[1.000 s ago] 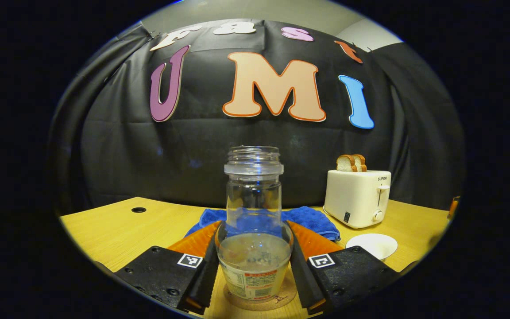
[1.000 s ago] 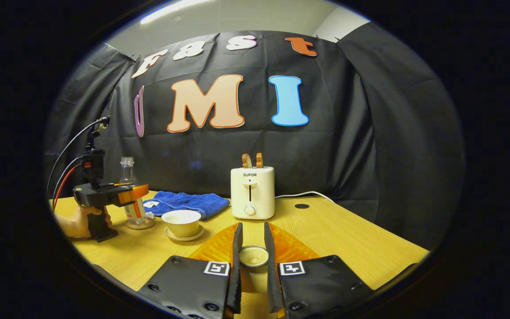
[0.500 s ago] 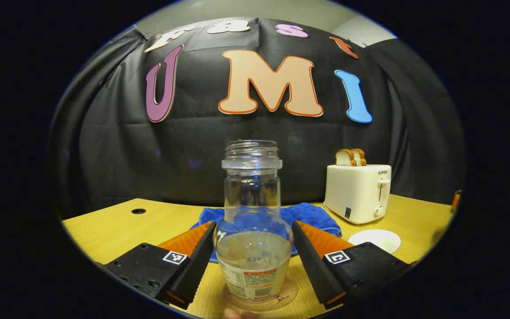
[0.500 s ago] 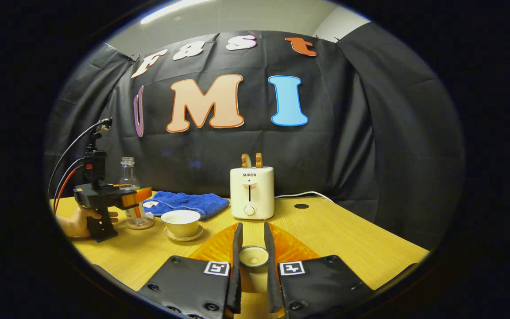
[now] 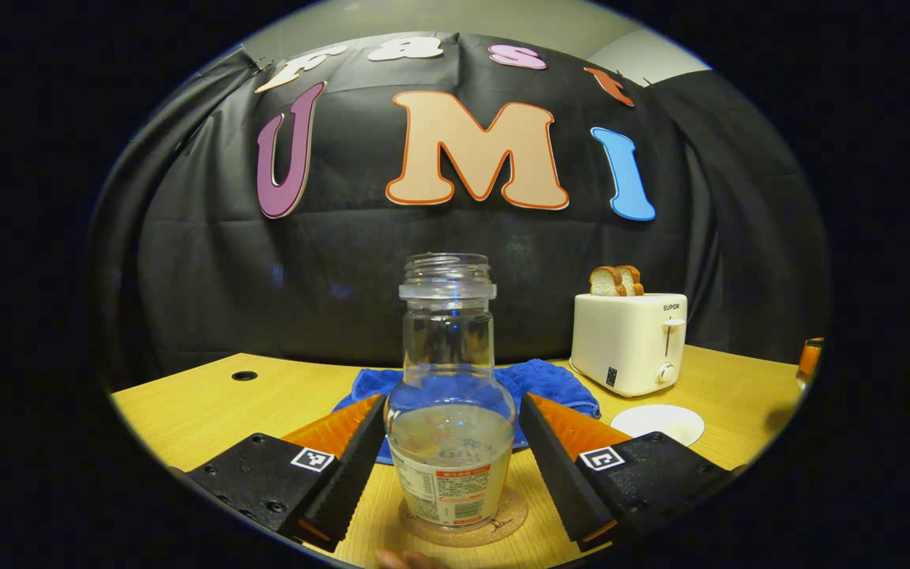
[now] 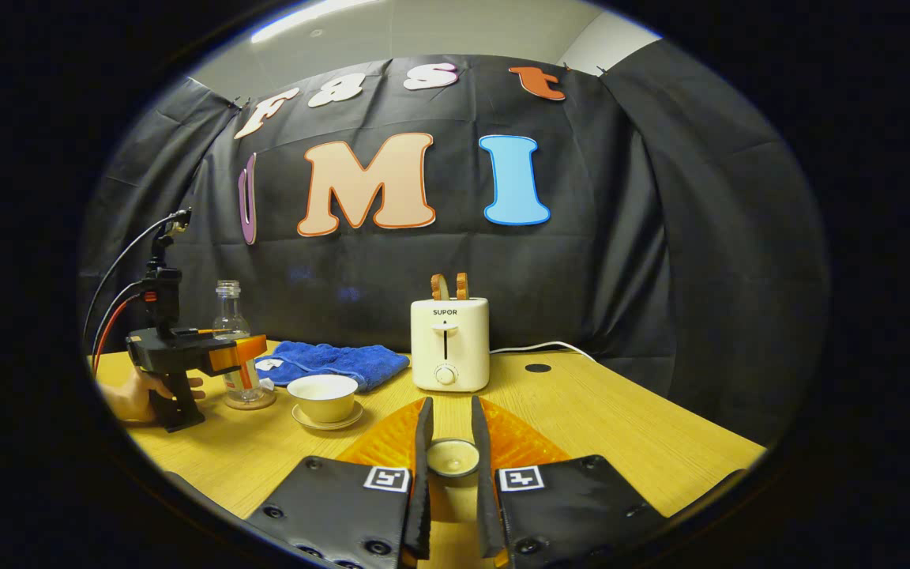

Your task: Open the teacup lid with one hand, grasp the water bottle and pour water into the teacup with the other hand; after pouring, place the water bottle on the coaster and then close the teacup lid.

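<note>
Your left gripper [image 5: 451, 458] is spread wide, a finger on each side of the bottle [image 5: 449, 411] and clear of the glass; the bottle stands upright on the coaster [image 5: 463, 523], uncapped, water low in it; the pour and the set-down look done. Your right gripper [image 6: 449, 466] is clenched on the lid [image 6: 452, 457], held above the tabletop [image 6: 581, 419]; the cup [image 6: 323, 395] sits open on its saucer [image 6: 327, 420], just beside the bottle. Closing is left, I judge: back the left gripper away, carry the lid over the cup, lower it level, then release.
</note>
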Motion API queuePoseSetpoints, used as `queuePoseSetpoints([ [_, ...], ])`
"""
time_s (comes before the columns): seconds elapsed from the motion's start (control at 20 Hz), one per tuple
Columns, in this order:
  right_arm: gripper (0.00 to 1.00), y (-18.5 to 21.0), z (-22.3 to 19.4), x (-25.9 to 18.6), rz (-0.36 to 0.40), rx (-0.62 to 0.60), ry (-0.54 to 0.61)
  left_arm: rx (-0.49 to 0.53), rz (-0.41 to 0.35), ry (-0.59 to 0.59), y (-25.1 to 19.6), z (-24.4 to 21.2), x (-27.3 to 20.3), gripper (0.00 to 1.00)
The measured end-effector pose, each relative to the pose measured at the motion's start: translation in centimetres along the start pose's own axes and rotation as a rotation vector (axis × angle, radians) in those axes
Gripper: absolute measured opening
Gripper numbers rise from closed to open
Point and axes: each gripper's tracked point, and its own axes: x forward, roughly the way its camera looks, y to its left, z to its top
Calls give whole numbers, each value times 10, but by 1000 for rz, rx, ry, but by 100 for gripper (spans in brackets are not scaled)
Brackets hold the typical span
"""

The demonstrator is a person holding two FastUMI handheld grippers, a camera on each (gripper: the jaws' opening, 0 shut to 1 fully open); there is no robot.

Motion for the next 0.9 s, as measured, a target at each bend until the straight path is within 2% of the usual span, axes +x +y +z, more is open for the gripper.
queuePoseSetpoints([
  [0.3, 27, 17, 0, 2, 44, 3, -5, 0, -7, -3, 0, 0, -9, 96],
  [0.55, 27, 61, -1, 15, 173, 6, 3, 1, -16, -8, 1, 1, -24, 96],
  [0.9, 27, 101, -6, 59, 210, 8, 8, -1, -25, -18, 5, 1, -50, 98],
])
